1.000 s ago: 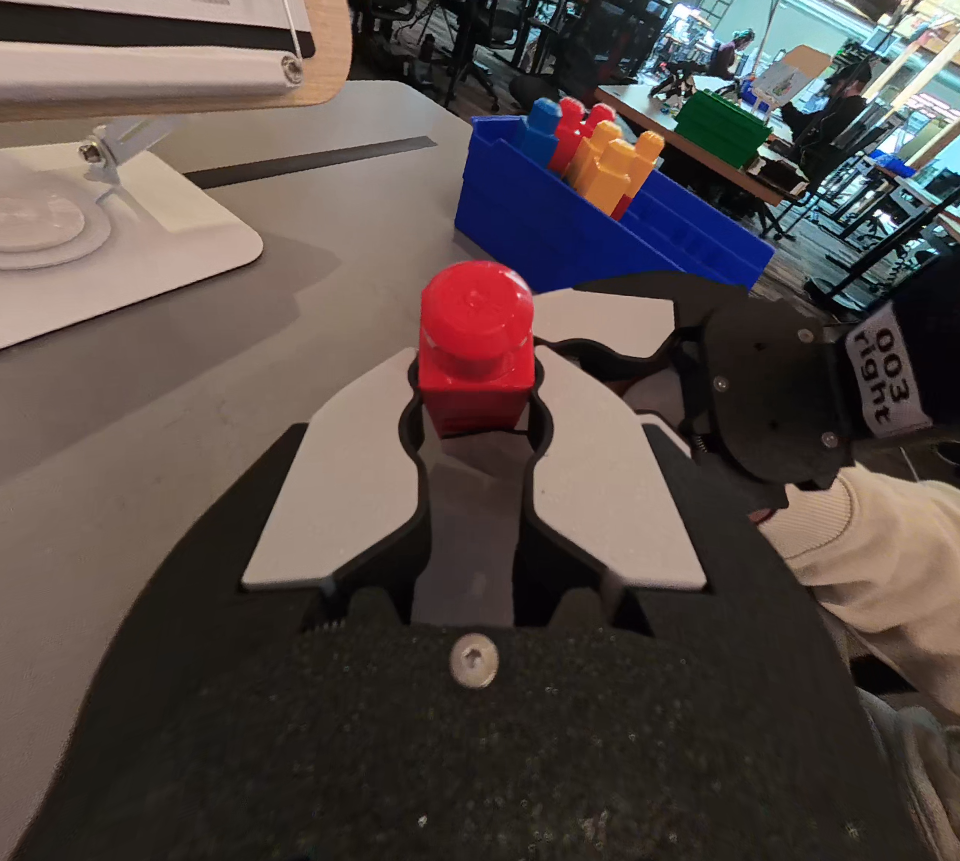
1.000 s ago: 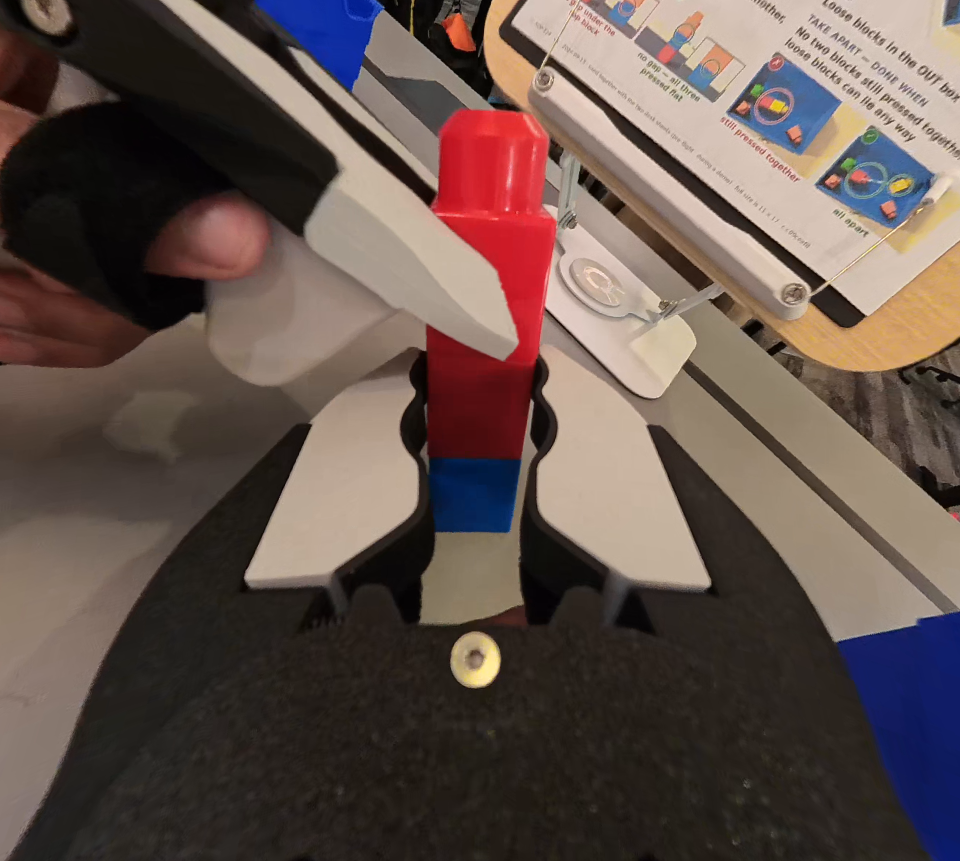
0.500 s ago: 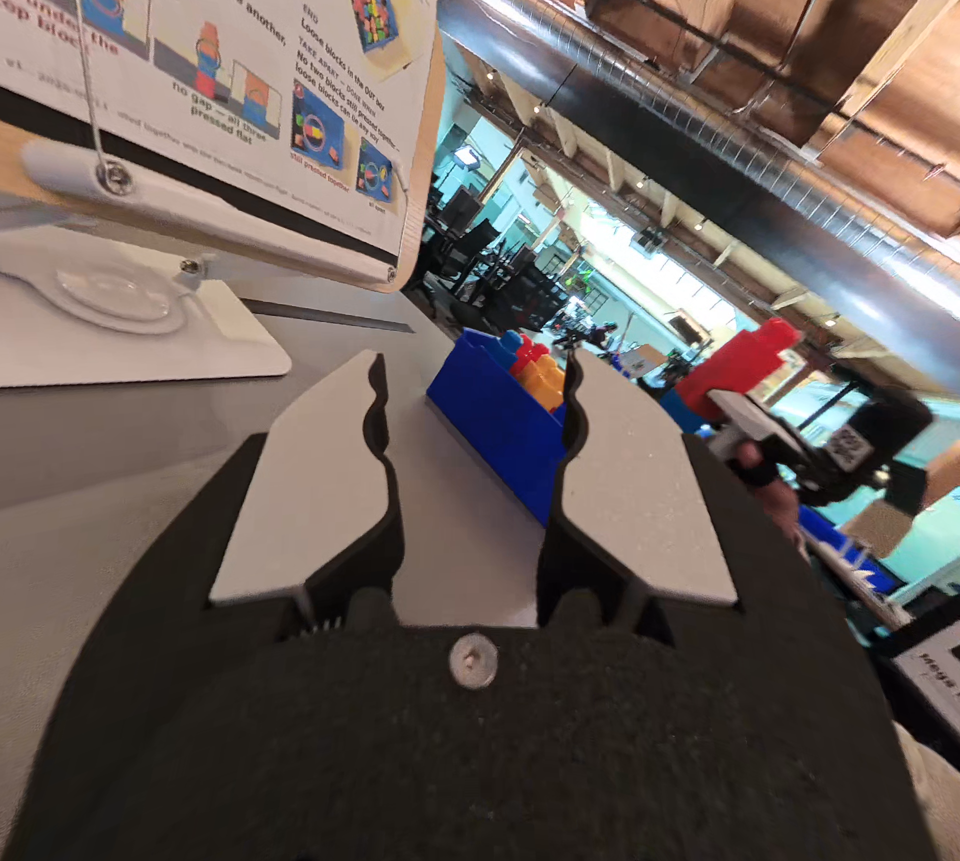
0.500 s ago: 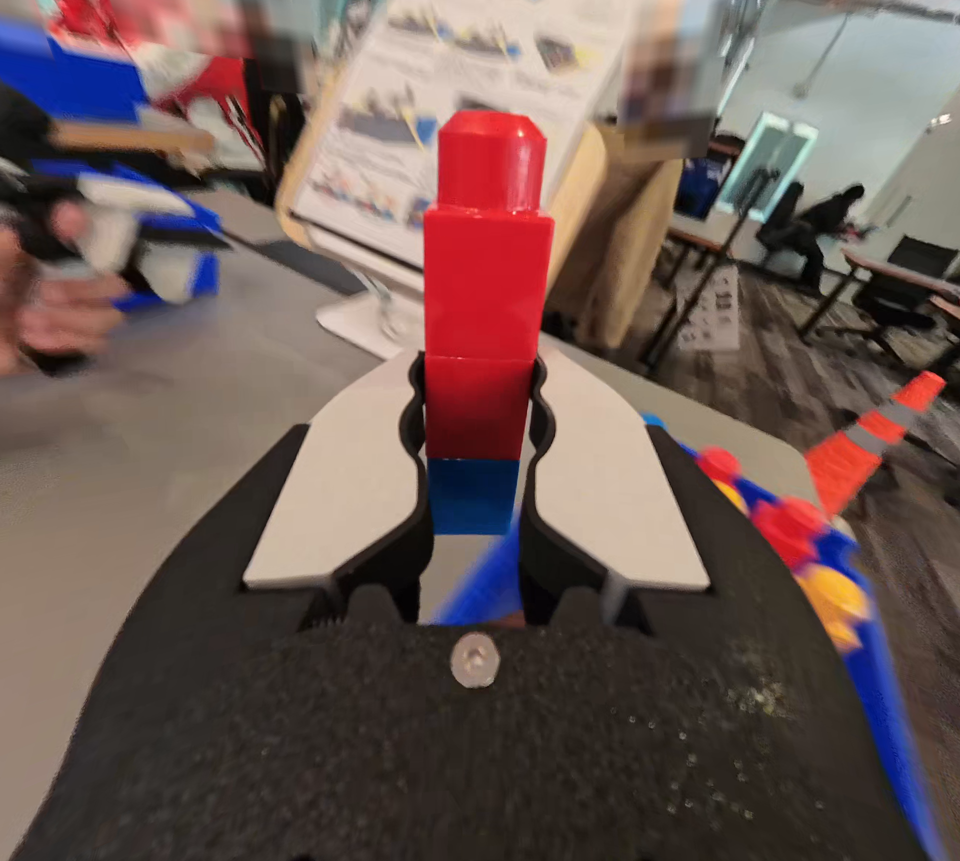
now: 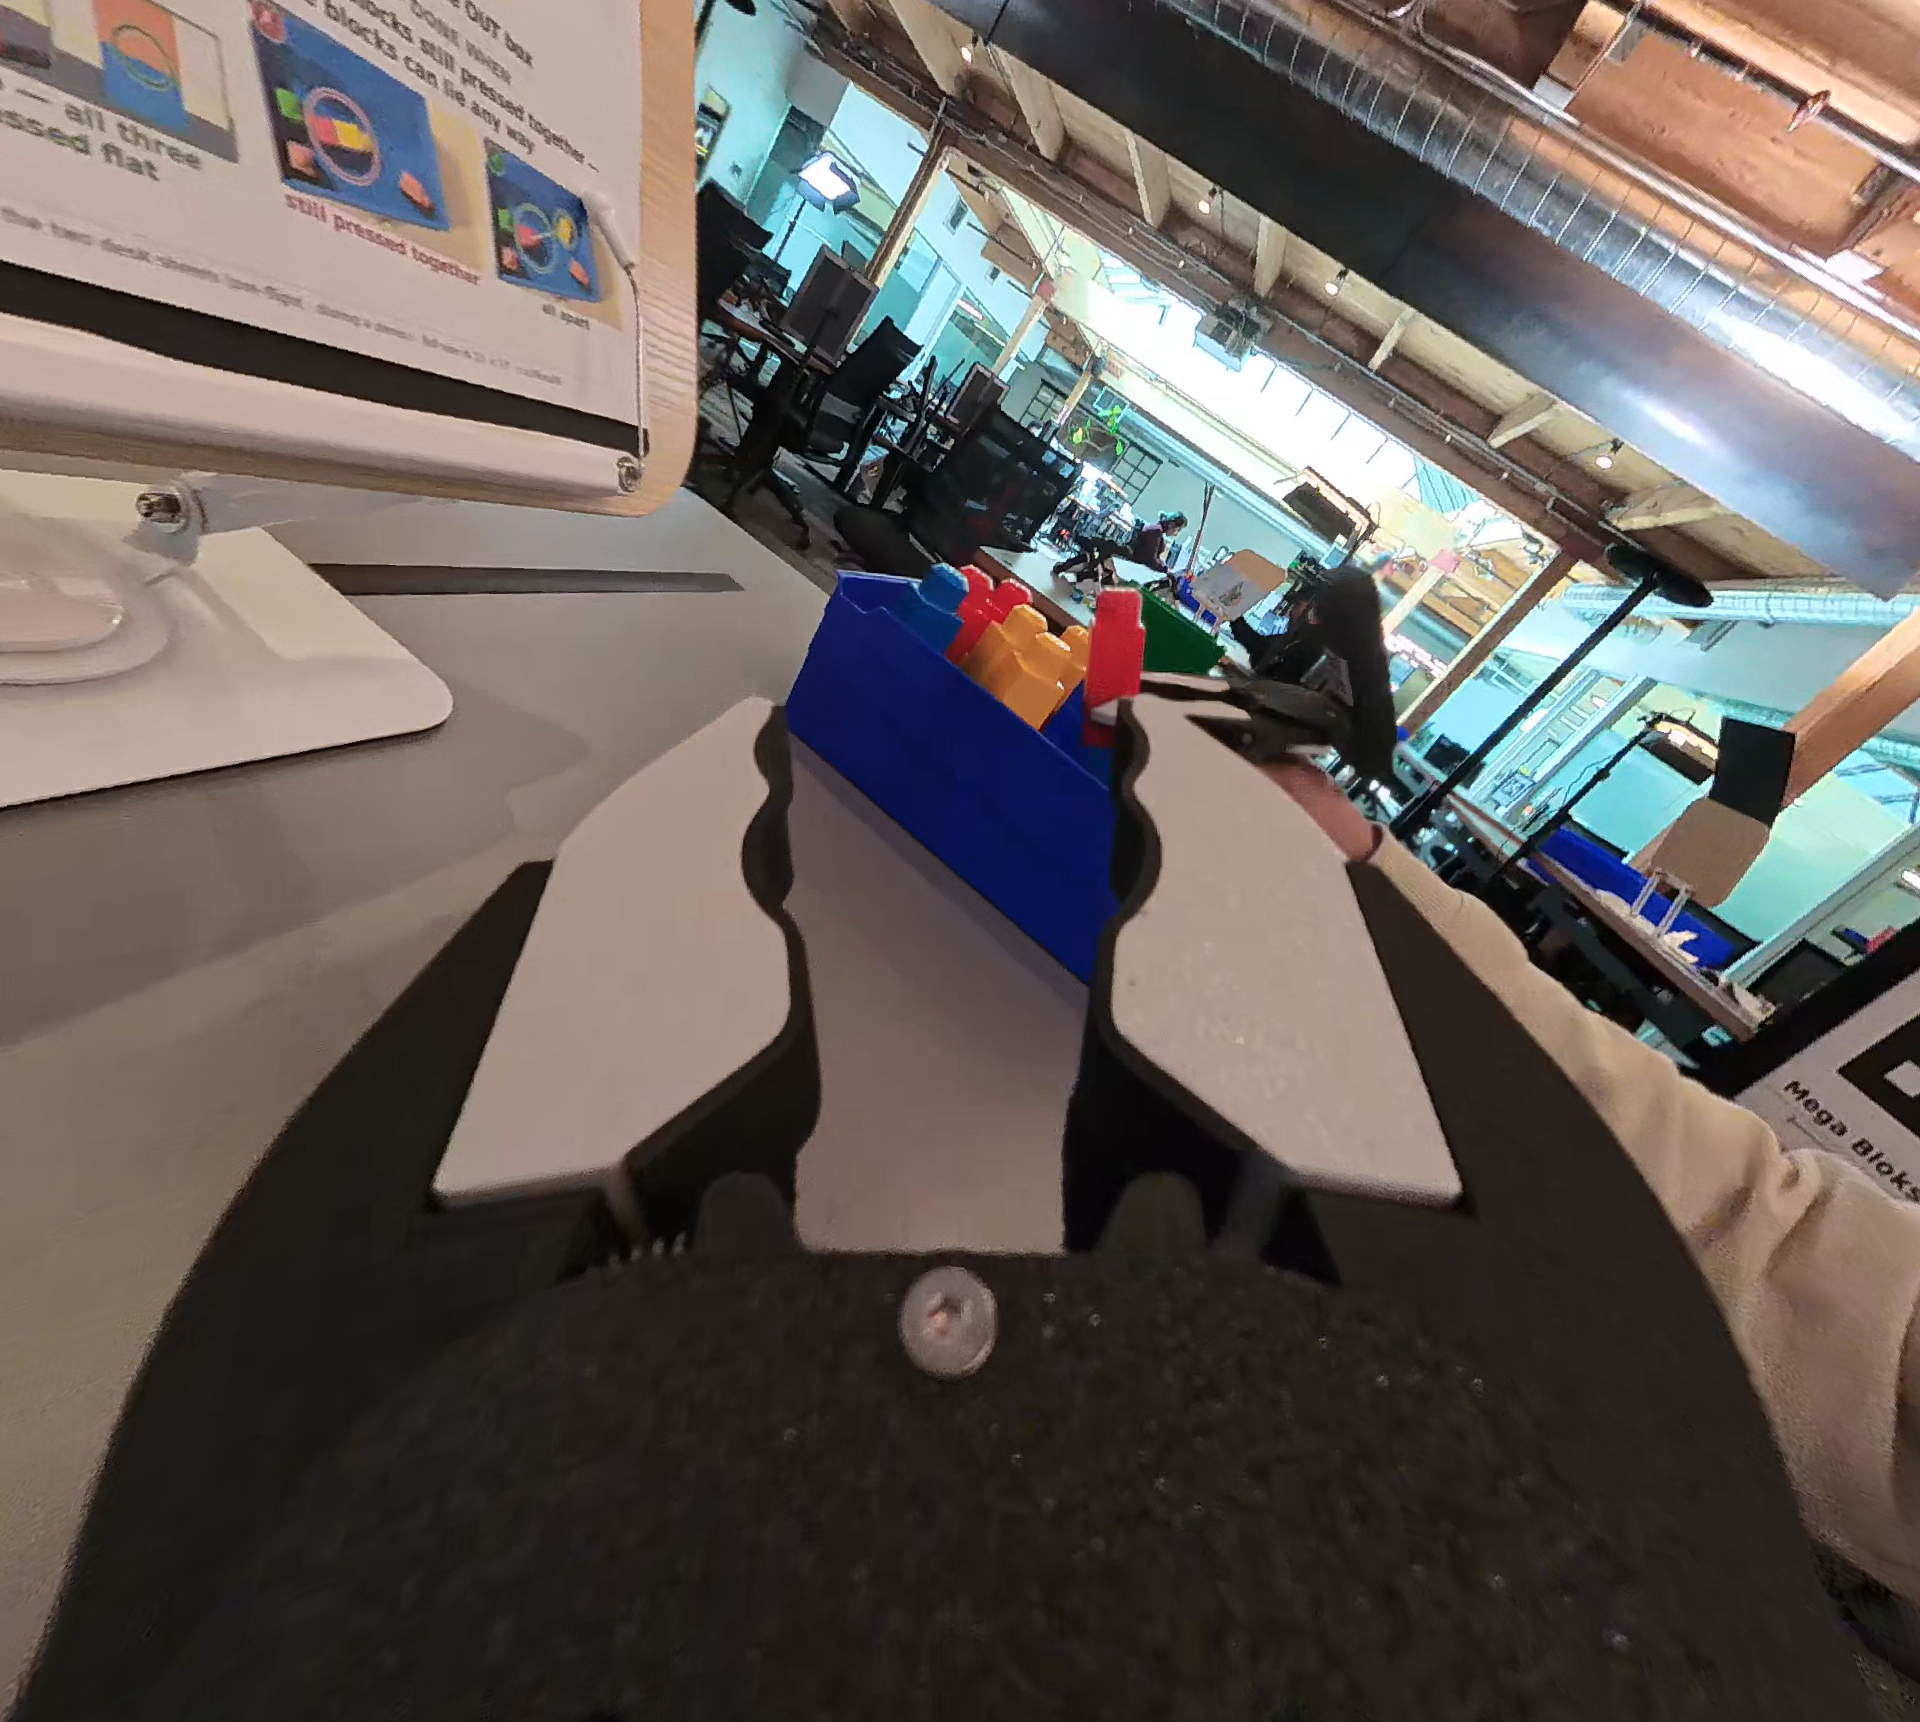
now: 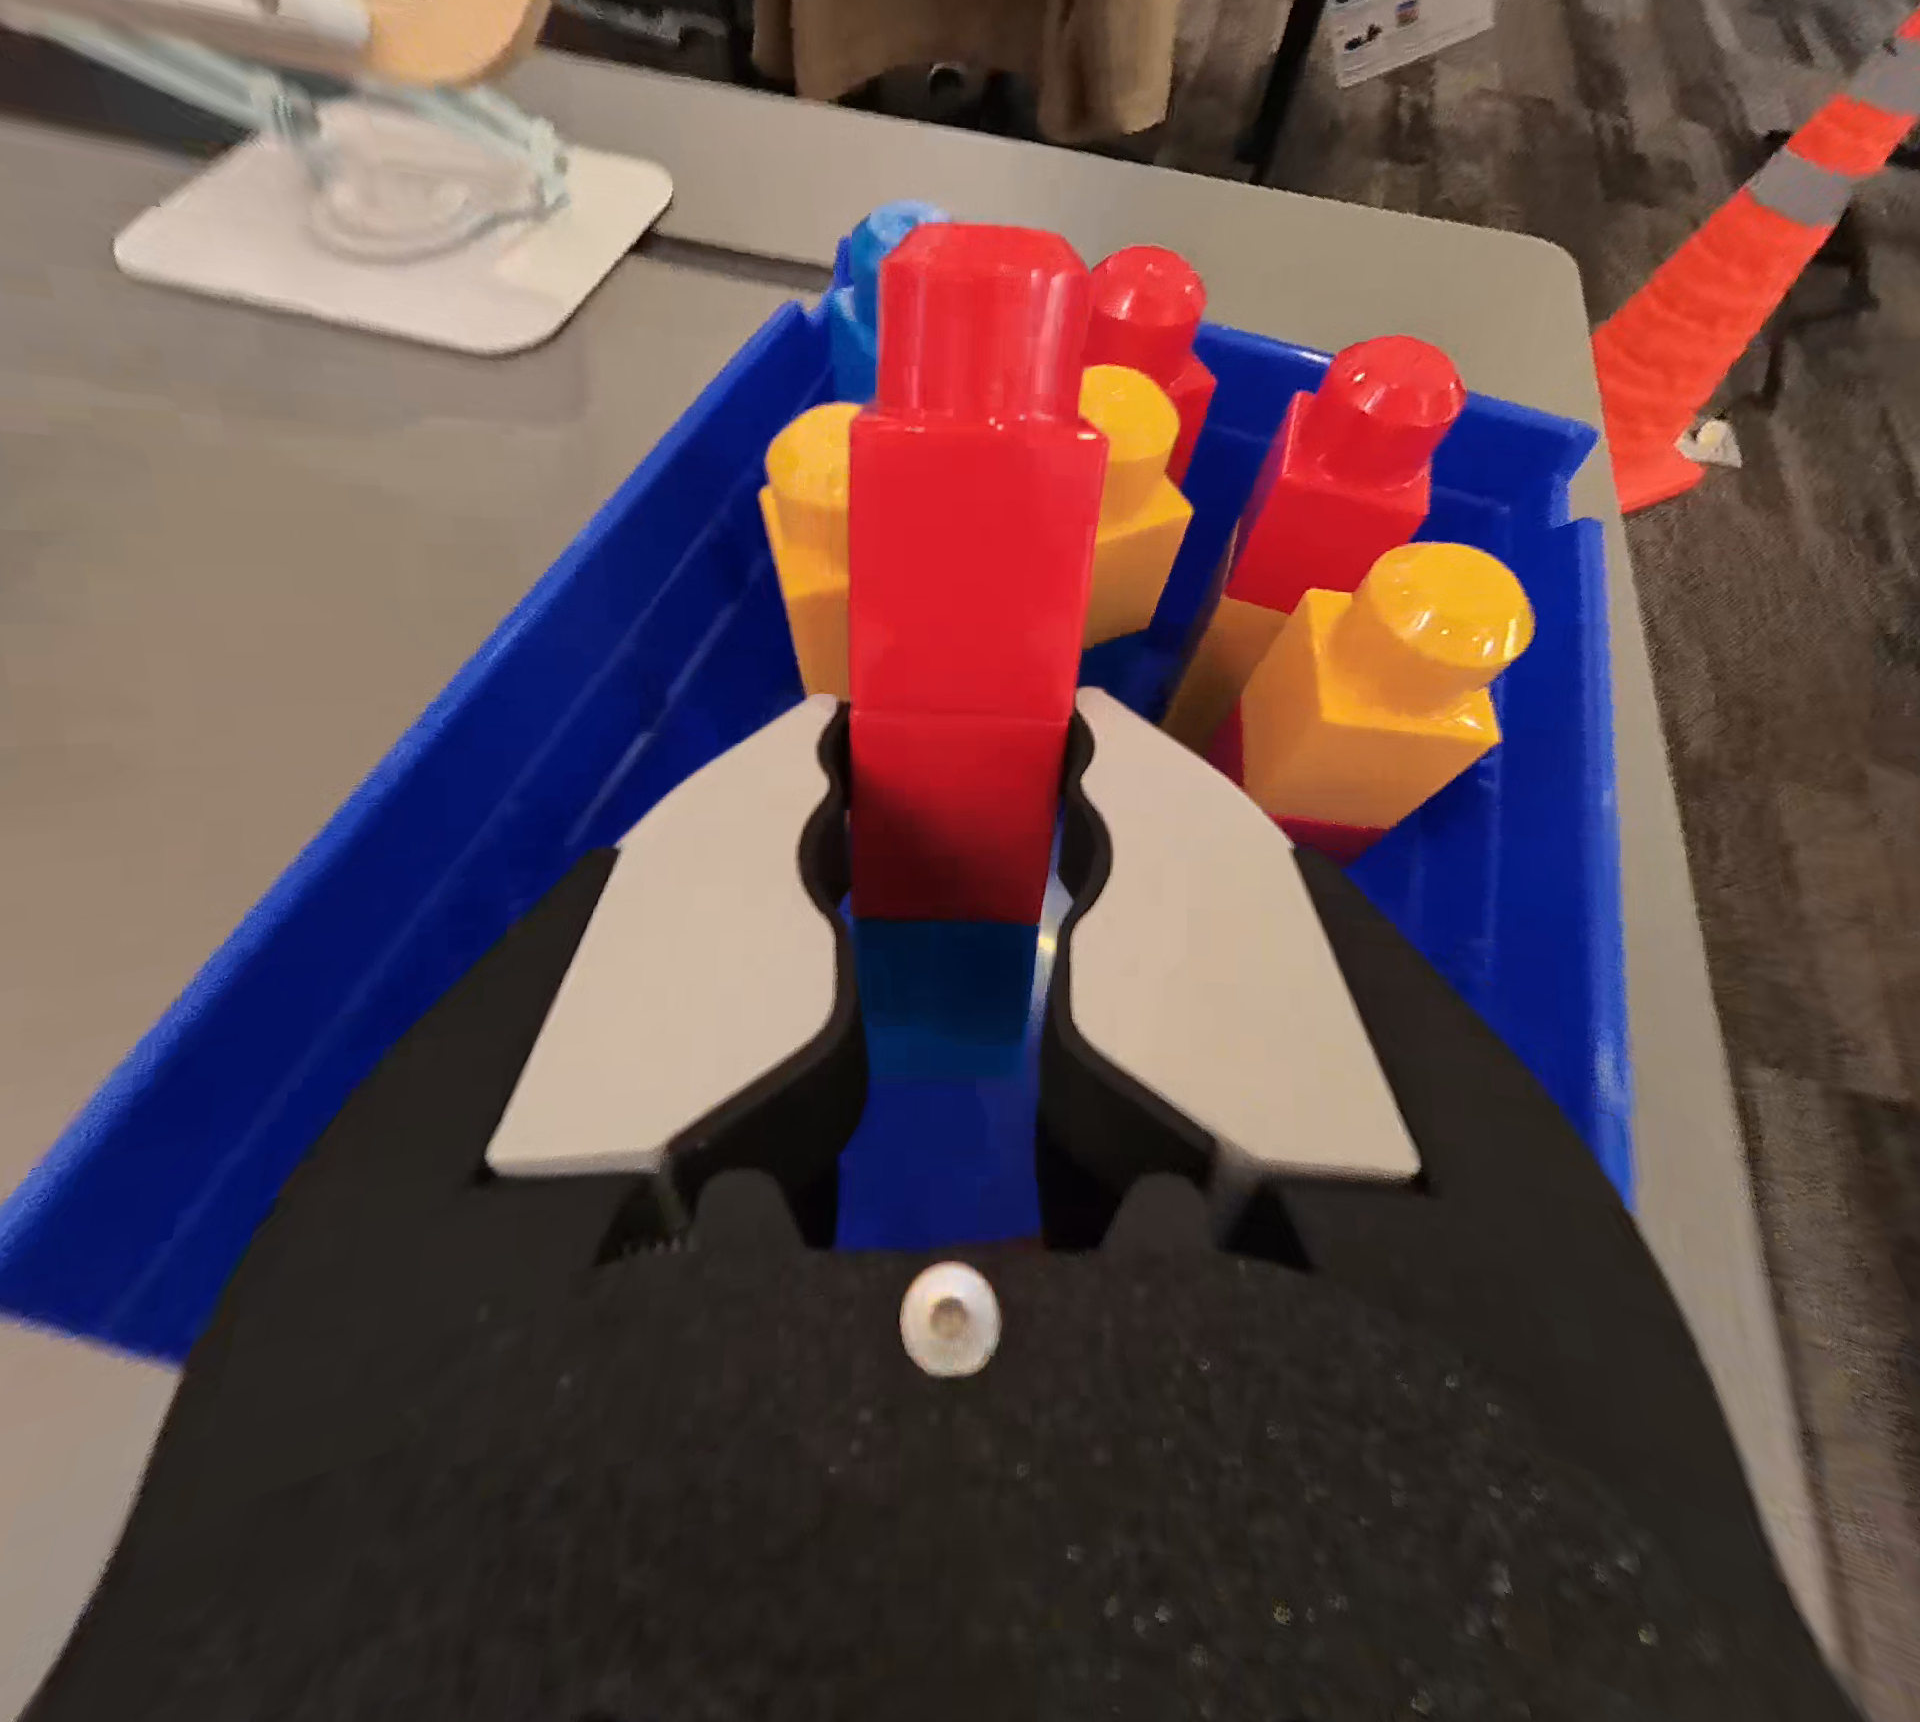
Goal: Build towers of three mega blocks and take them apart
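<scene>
R wrist view: right gripper (image 6: 951, 799) pinches a red-red-blue tower (image 6: 966, 633) over the blue bin (image 6: 436, 799), among finished towers (image 6: 1371, 696). L wrist view: left gripper (image 5: 945, 799) spread, nothing between; tower's blue base prob. hidden there.

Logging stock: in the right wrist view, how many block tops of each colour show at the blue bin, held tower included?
Yellow tops: 3
Red tops: 3, one on the tower in the right tool
Blue tops: 1
Total: 7
</scene>
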The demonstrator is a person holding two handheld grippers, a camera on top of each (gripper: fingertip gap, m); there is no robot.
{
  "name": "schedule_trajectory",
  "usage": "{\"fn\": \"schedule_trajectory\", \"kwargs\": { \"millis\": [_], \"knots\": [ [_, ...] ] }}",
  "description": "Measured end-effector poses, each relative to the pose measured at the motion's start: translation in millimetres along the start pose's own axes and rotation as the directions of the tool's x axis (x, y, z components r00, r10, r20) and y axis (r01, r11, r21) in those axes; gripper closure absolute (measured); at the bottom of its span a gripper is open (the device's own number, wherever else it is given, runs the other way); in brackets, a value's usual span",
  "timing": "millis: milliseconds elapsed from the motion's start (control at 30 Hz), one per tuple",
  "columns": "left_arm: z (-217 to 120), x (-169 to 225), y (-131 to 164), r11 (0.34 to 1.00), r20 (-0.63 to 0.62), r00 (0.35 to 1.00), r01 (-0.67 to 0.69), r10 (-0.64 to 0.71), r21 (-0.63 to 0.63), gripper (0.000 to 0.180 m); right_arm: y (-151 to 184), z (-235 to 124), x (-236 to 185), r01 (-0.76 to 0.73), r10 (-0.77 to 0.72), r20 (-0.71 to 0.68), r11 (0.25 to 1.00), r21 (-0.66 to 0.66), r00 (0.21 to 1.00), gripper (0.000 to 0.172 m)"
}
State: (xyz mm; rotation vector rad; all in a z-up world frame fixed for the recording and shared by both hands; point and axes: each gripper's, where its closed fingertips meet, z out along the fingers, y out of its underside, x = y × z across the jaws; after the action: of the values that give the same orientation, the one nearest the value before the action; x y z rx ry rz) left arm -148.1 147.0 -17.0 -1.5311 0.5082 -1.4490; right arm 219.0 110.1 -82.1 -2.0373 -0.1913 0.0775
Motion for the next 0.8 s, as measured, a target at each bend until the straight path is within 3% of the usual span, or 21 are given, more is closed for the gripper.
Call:
{"fn": "schedule_trajectory", "kwargs": {
  "millis": [100, 233, 600, 800],
  "knots": [
    [3, 0, 6, 0.999, 0.02, 0.999, -0.036, 0.036, -0.023, 0.123, 6, 15, 16, -0.069, 0.071, -0.059, 0.997, 0.037, 0.996, 0.134],
    [7, 6, 10, 0.999, -0.011, 0.999, -0.031, 0.031, -0.041, 0.123, 16, 31, 24, -0.143, 0.145, -0.04, 0.989, 0.044, 0.989, 0.134],
    [11, 16, 17, 0.991, -0.021, 0.994, -0.107, 0.106, -0.082, 0.123, 35, 54, 32, -0.054, 0.051, -0.077, 0.998, -0.037, 0.996, 0.134],
    [13, 19, 21, 0.989, -0.032, 0.993, -0.115, 0.113, -0.096, 0.123, 40, 52, 31, -0.074, 0.071, -0.053, 0.996, -0.054, 0.996, 0.134]
  ]
}}
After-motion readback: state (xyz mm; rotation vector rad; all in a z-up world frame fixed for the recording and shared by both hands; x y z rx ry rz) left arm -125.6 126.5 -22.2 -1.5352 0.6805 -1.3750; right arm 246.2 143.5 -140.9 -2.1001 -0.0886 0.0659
